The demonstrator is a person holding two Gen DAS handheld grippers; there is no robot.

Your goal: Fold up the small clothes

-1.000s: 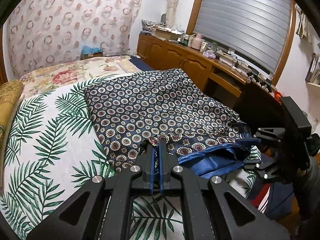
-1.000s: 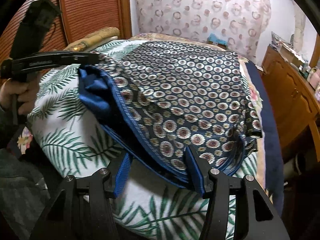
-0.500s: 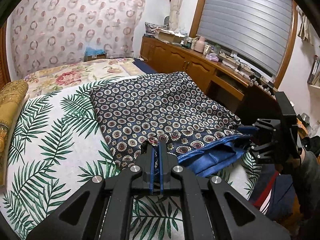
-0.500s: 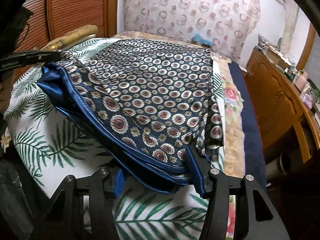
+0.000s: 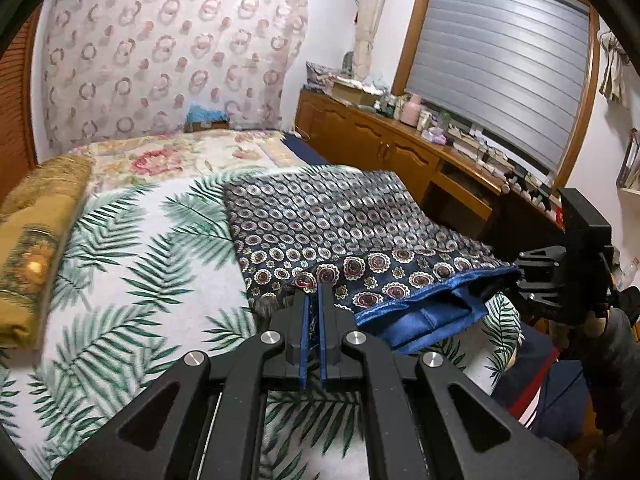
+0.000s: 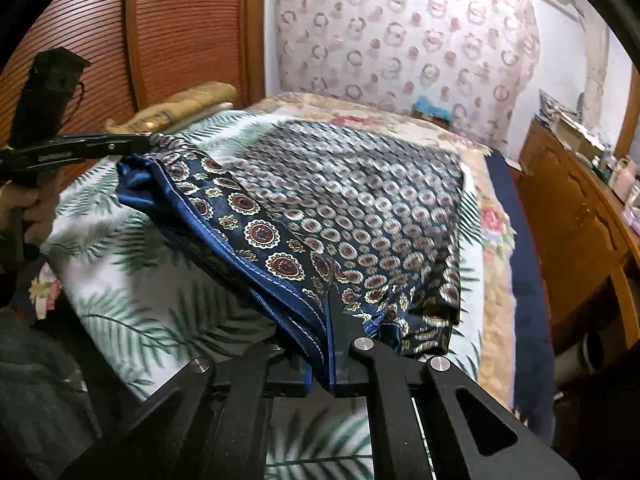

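A navy garment with a medallion print (image 5: 340, 220) (image 6: 360, 208) and a blue lining (image 5: 424, 320) lies on a bed with a palm-leaf sheet (image 5: 132, 272) (image 6: 136, 280). My left gripper (image 5: 314, 292) is shut on the garment's near edge at one corner. In the right wrist view that left gripper (image 6: 146, 140) shows at the far left, pinching the same hem. My right gripper (image 6: 324, 312) is shut on the blue-trimmed hem at the other corner, and its body shows at the right edge of the left wrist view (image 5: 576, 264). The hem hangs stretched between the two grippers, a little above the sheet.
A yellow rolled bolster (image 5: 36, 240) lies along the bed's left side. A wooden cabinet (image 5: 392, 152) with clutter on top runs along the right wall under a shuttered window (image 5: 504, 80). A floral quilt (image 5: 168, 156) covers the far bed. A slatted wooden door (image 6: 180, 32) stands behind.
My right gripper's jaws have closed on the garment's blue-trimmed hem. My left gripper moved with its corner, so the hem is now lifted and stretched between the two.
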